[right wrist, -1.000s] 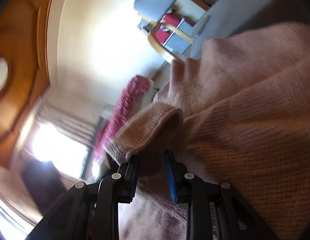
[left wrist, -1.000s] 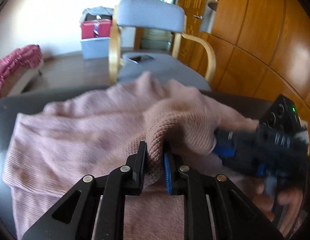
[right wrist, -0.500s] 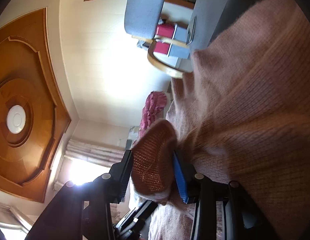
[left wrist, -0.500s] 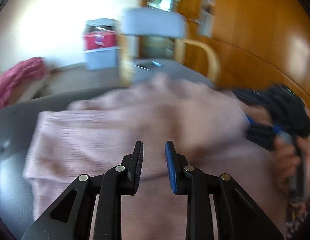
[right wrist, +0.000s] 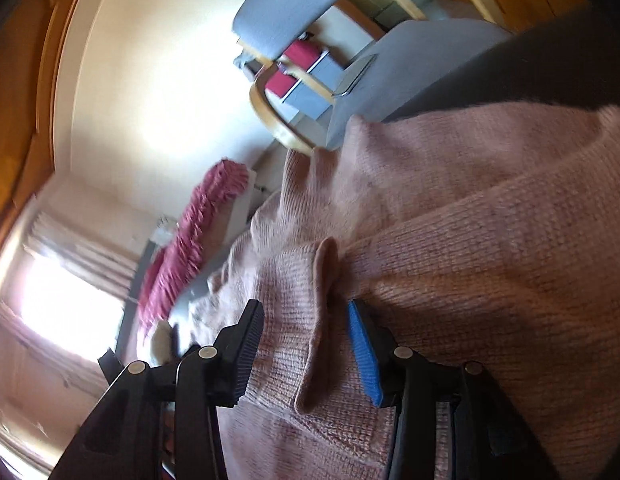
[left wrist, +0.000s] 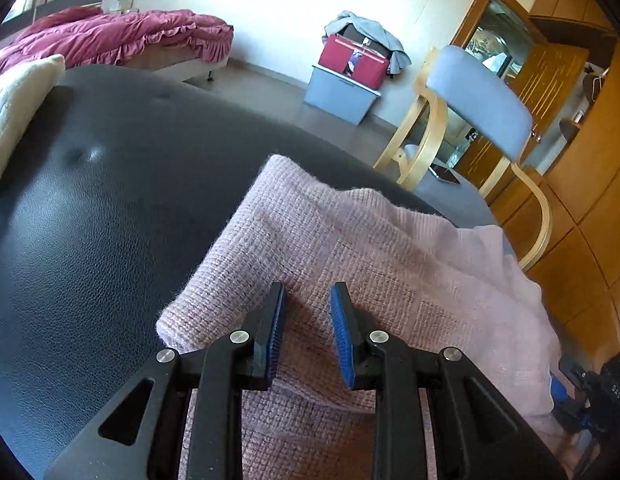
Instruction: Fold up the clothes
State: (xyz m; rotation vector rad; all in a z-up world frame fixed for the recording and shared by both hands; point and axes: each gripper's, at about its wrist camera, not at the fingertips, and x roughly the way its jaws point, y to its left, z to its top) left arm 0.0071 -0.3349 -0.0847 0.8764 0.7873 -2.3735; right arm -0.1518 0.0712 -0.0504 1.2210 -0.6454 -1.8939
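- A soft pink knitted sweater lies folded on a black leather table. It sits toward the 4 o'clock side of the left wrist view.
- The left tongs are apart. They hang just over the near edge of the sweater with nothing between their blue pads.
- The right tongs are apart too. A small upright fold of the pink sweater stands in the gap between them. I cannot tell if a pad touches it.
- In the left wrist view, the other black and blue tool shows at 4 o'clock, at the sweater's right edge.
- A grey cushioned chair with bent light wood arms stands past the table at 2 o'clock.
- A flat phone lies on the chair seat.
- A red box on a pale blue bin stands by the wall at 12 o'clock, with grey cloth draped on top.
- A bed with a dark pink ruffled cover is at 10 o'clock.
- A cream pillow lies at the table's edge at 9 o'clock.
- Brown wooden cupboards fill the 3 o'clock side.
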